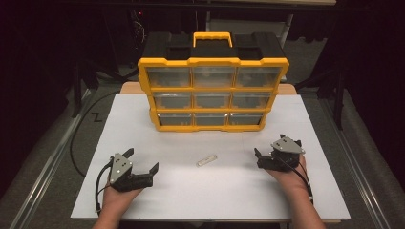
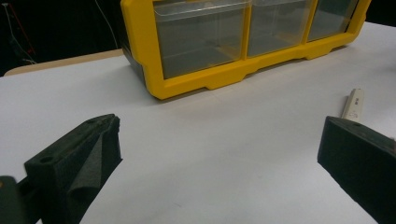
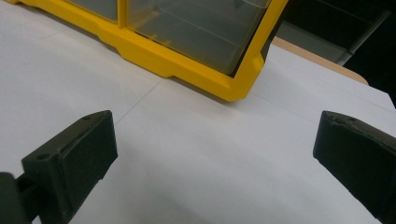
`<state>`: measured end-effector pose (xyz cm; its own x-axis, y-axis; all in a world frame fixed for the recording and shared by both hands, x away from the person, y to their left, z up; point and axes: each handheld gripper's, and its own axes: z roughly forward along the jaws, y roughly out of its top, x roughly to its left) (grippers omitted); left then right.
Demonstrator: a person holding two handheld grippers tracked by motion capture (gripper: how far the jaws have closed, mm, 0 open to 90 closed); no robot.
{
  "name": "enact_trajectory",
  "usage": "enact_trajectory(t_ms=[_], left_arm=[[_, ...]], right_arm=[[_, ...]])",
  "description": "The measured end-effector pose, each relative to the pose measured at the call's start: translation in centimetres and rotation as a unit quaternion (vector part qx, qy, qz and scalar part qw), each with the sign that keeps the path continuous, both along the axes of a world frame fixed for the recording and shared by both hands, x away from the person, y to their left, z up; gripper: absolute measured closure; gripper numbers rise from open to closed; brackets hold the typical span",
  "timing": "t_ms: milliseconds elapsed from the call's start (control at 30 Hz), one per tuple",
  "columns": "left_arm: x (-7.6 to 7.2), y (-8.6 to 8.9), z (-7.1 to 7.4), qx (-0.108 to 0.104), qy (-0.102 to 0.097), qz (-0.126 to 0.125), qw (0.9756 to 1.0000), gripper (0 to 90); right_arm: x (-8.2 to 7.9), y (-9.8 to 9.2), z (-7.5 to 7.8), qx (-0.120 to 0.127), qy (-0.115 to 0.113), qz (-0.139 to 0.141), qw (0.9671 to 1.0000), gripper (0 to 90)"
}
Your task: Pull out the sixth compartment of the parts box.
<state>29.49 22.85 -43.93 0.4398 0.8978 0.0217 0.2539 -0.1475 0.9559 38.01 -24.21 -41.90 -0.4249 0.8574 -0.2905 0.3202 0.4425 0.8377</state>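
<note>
Right now one yellow organizer box (image 1: 213,94) is standing upright on the white table (image 1: 143,119), at about twelve o'clock from the person's hands. It is showing nine clear drawers — three rows of three — and one yellow handle (image 1: 212,38) on top. One small pale strip (image 1: 206,160) is lying flat on the table between the two grippers, just in front of the box and apart from it.

Two grippers are resting low over the table, one in each hand. The left gripper (image 1: 142,161) is sitting at about eight o'clock from the strip, its jaws spread wide and gripping nothing; in the left gripper view the strip (image 2: 353,103) is showing just beyond the right-hand jaw, not touching it. The right gripper (image 1: 270,145) is sitting at about three o'clock from the strip, jaws likewise spread wide and empty — bare table is lying between them in the right gripper view, with the box's lower corner (image 3: 233,91) ahead at twelve o'clock.
</note>
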Motion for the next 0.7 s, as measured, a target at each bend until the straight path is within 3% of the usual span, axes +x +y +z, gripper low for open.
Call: enact_trajectory(t_ms=[233, 433, 700], left_arm=[[-0.3, 0.0, 0.1, 0.0, -0.001, -0.003, 1.0, 0.4], [-0.2, 0.1, 0.1, 0.001, 0.001, 0.001, 1.0, 0.4], [-0.3, 0.1, 0.1, 0.006, -0.002, 0.001, 1.0, 0.4]], right_arm=[[-0.3, 0.5, 0.0, -0.016, 0.008, 0.018, 0.9997, 0.8], [-0.4, 1.3, -0.4, -0.068, -0.004, 0.027, 0.9973, 0.8], [-0.7, 2.2, -0.8, -0.111, -0.016, 0.036, 0.993, 0.8]])
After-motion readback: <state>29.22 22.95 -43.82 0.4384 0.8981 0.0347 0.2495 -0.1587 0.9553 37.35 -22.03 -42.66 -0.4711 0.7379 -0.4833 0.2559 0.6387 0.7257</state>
